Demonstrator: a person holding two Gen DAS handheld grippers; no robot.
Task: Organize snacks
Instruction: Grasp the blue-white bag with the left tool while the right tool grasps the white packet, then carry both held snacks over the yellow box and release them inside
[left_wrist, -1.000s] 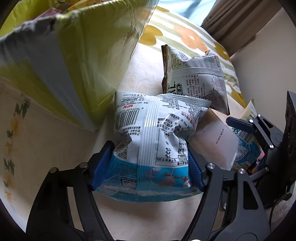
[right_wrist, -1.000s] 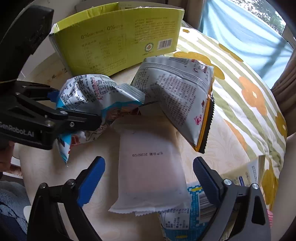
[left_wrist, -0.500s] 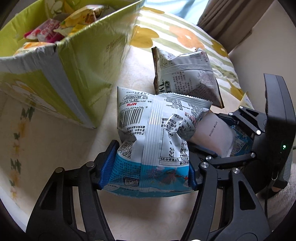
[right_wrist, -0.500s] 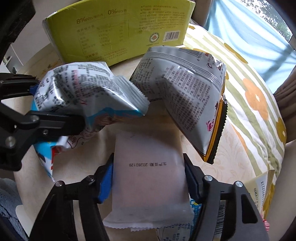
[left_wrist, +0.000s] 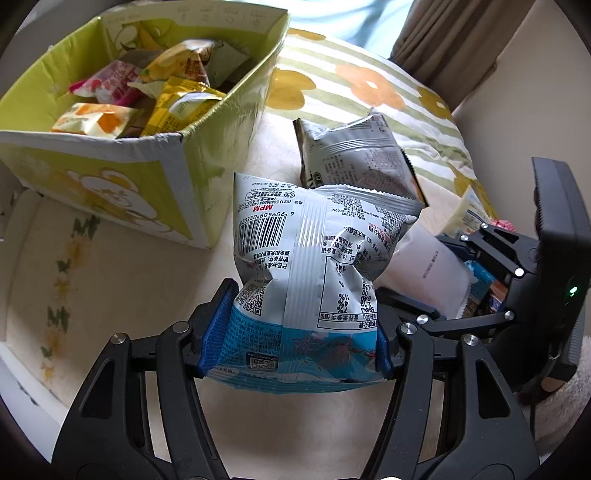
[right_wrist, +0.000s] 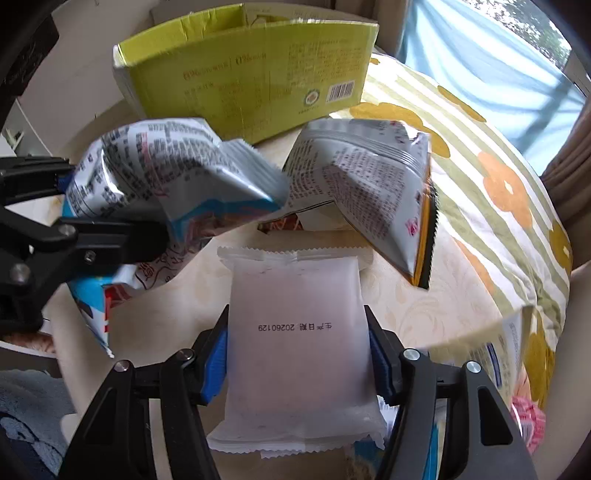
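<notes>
My left gripper (left_wrist: 295, 332) is shut on a silver and blue snack bag (left_wrist: 314, 266) and holds it above the table, to the right of the green cardboard box (left_wrist: 155, 177). The box holds several snack packets (left_wrist: 170, 99). My right gripper (right_wrist: 297, 362) is shut on a white flat packet (right_wrist: 295, 332) and holds it lifted over the table. The blue bag (right_wrist: 166, 192) and the left gripper also show at the left of the right wrist view. A silver bag with an orange edge (right_wrist: 369, 184) lies on the table beyond both.
A striped floral cloth (right_wrist: 498, 177) covers the table's far right side. More packets (right_wrist: 513, 354) lie at the right edge near the right gripper. The box's outer wall (right_wrist: 258, 85) stands behind the bags. Curtains (left_wrist: 443, 48) hang at the back.
The left gripper has lifted the blue bag, so the box's inside now shows. The right gripper has closed on the white packet and raised it off the table.
</notes>
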